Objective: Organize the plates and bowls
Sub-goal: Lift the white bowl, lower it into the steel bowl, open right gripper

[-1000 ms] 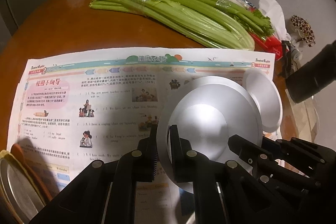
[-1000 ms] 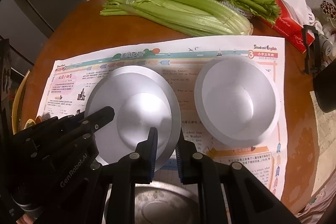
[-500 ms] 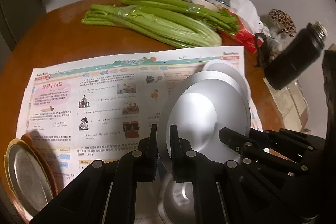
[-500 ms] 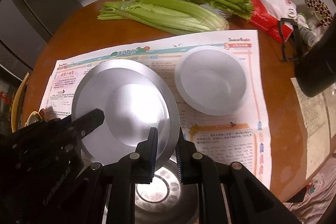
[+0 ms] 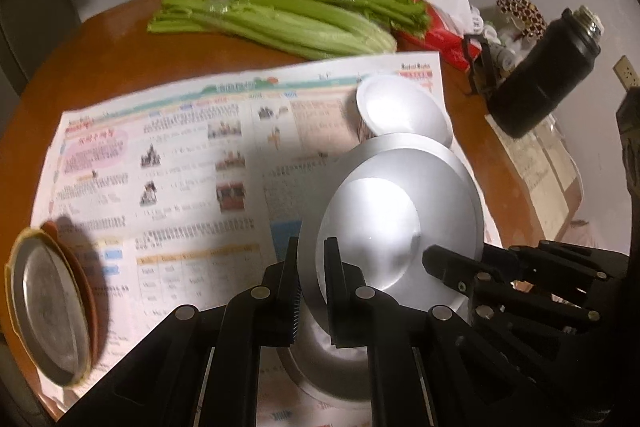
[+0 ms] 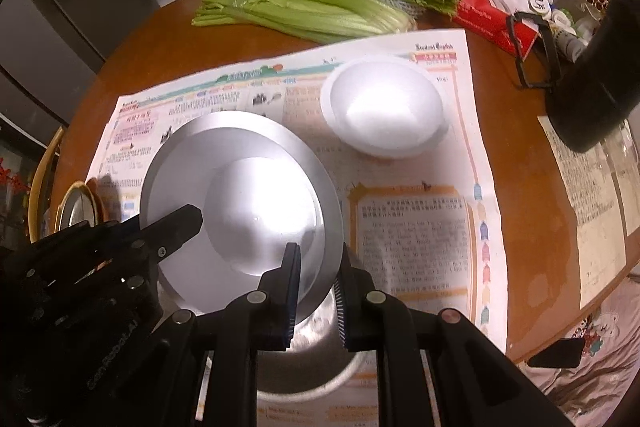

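A round wooden table [image 6: 520,219] carries a newspaper [image 6: 416,223] headed "Student English", celery [image 6: 320,7] beyond it. Both grippers clamp one silver plate [image 6: 248,203] by its rim, raised above a steel bowl [image 6: 312,355]: the left gripper [image 5: 311,279] on one edge, the right gripper [image 6: 318,287] opposite. A white bowl [image 6: 384,107] sits on the paper. The left gripper's body reads "GenRobot.AI".
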A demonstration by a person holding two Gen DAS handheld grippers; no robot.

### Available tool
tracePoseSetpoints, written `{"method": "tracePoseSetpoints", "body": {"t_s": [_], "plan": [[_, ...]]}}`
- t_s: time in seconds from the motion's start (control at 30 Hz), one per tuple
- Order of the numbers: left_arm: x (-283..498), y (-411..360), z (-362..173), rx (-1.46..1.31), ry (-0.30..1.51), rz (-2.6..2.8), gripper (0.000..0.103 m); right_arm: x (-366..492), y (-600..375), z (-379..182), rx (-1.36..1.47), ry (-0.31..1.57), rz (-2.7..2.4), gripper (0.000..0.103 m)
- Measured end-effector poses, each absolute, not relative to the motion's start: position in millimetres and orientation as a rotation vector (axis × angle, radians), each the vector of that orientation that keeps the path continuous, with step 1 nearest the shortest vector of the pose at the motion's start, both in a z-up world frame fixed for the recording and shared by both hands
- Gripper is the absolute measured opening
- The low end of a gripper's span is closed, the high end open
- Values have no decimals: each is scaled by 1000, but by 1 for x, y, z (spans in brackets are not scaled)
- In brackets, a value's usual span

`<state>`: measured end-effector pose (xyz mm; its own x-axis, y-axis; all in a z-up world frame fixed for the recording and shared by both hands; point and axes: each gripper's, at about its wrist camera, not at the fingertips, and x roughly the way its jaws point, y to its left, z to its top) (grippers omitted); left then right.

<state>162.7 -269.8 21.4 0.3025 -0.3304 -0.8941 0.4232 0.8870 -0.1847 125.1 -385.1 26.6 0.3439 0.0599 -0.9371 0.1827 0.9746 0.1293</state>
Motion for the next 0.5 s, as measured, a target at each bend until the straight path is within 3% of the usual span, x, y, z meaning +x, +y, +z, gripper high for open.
{"method": "tracePoseSetpoints", "body": {"t_s": [0.5], "plan": [[134,-269,-8,104,1228,-504,10,92,-381,-3,227,1300,-66,16]]}}
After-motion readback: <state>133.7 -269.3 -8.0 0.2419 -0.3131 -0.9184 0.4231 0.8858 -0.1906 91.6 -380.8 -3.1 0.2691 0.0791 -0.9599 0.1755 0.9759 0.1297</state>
